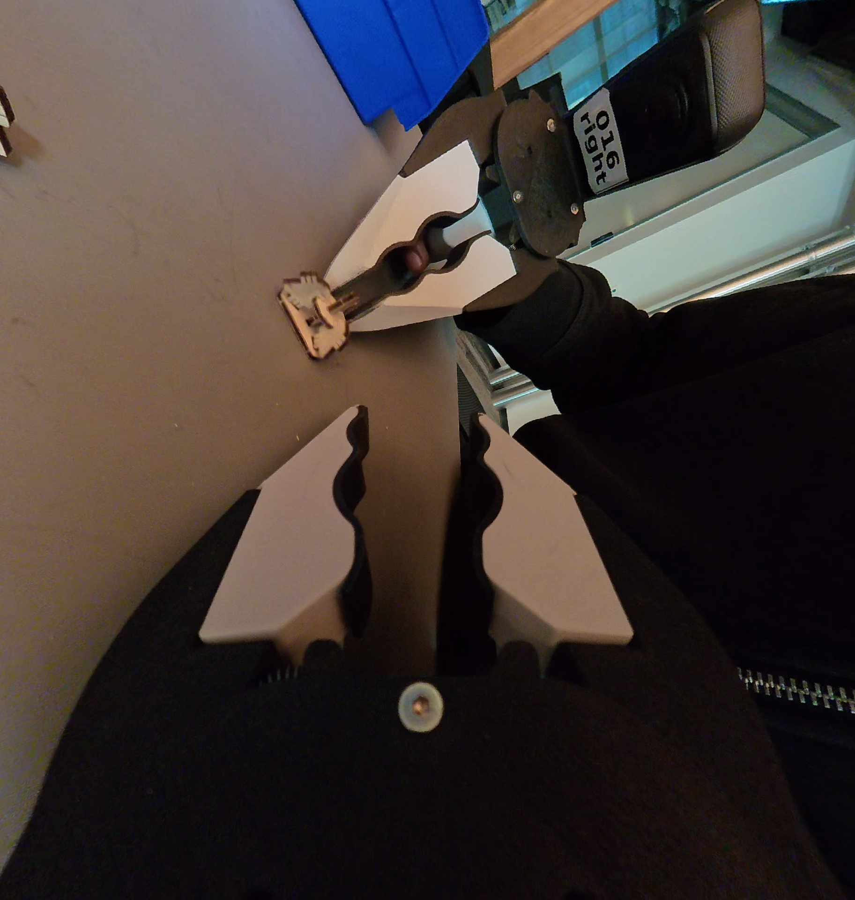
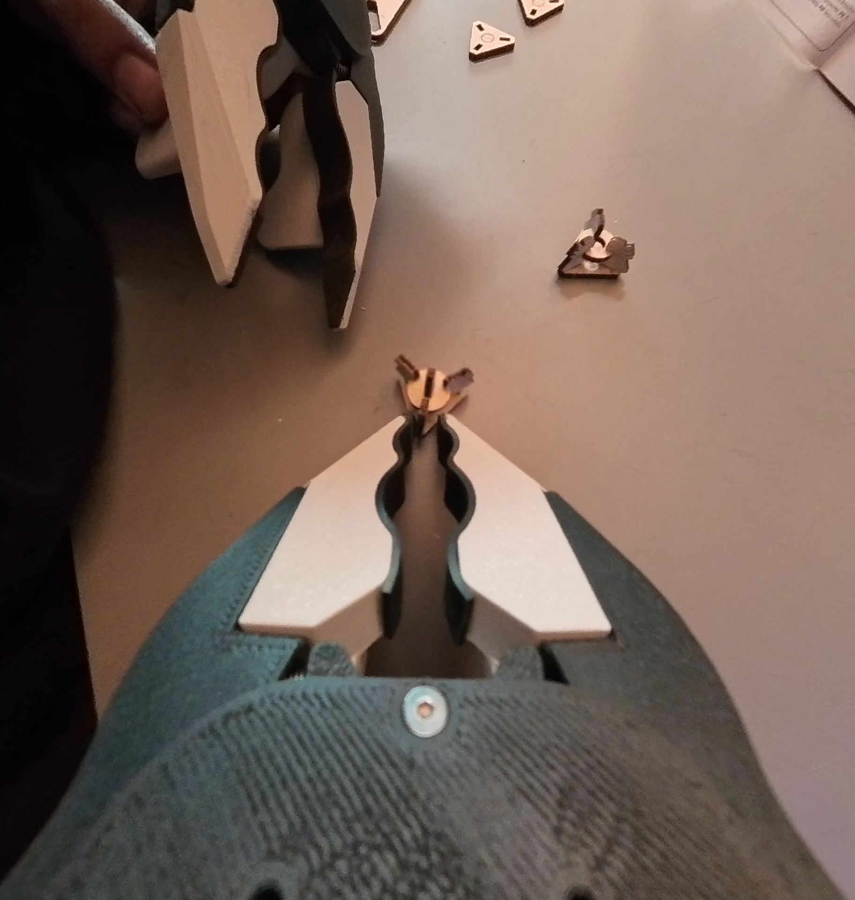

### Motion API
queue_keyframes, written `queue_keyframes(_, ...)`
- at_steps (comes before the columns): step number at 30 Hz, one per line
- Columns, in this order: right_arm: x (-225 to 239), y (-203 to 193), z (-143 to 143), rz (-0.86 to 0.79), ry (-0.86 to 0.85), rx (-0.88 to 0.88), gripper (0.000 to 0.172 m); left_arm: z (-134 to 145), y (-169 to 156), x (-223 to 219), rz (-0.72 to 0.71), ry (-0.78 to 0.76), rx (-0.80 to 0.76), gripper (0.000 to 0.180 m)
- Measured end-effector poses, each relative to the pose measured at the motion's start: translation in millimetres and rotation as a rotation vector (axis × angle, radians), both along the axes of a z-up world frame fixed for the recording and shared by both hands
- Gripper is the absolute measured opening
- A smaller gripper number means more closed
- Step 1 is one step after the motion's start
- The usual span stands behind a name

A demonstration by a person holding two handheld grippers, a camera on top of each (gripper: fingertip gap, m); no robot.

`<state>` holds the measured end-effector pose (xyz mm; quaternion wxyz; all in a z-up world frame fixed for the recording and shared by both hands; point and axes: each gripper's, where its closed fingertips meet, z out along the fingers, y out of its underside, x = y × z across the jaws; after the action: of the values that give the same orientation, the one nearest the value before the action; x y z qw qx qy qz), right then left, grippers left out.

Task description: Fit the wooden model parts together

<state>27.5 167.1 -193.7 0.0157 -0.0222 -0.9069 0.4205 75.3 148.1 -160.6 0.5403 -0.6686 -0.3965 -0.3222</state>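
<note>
Two hand-held grippers over grey table (image 2: 659, 438). Right hand-held gripper (image 2: 424, 422) clenched on upright tab of small triangular laser-cut plywood assembly (image 2: 431, 389), resting on table. Left hand-held gripper (image 1: 418, 423) released, empty, hovering just beside. Second similar wooden assembly (image 2: 596, 253) well apart.

I'm seeing a matt, smooth grey desk (image 2: 659, 438) carrying pale laser-cut wooden pieces (image 2: 595, 253) with scorched dark edges. My right tool (image 2: 423, 422) is showing ridged teal printed plastic and smooth white fingers (image 2: 347, 511); a glossy blue plastic bin (image 1: 391, 53) is sitting beyond.
</note>
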Motion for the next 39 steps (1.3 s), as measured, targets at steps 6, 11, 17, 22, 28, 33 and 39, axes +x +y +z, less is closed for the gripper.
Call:
queue_keyframes(6, 0.2, 1.0, 1.1, 0.001, 0.009, 0.007, 0.010, -0.1, 0.1, 0.0, -0.001, -0.001, -0.001, 0.038)
queue_keyframes(11, 0.1, 3.1, 2.0, -0.004, 0.006, 0.011, 0.011, -0.1, 0.2, 0.0, -0.002, -0.002, -0.001, 0.038)
queue_keyframes(17, -1.0, 8.7, 4.2, -0.032, -0.009, 0.010, 0.014, -0.4, 0.4, 0.1, -0.003, -0.006, -0.001, 0.038)
queue_keyframes(22, -5.2, 7.4, 22.6, -0.098, -0.053, -0.066, 0.016, -0.2, 0.3, 0.3, -0.003, -0.008, 0.001, 0.038)
queue_keyframes(28, -9.9, 7.5, 26.7, -0.199, -0.086, -0.027, 0.012, -0.1, -0.4, 1.3, -0.002, -0.008, 0.001, 0.038)
queue_keyframes(33, -4.4, 3.4, 25.9, -0.235, -0.131, -0.017, 0.009, -2.5, -0.2, 4.3, -0.008, 0.010, -0.021, 0.028)
queue_keyframes(39, -0.1, 5.2, 28.8, -0.259, -0.110, -0.046, 0.006, -1.4, -1.6, 1.4, 0.025, 0.062, -0.036, 0.002)
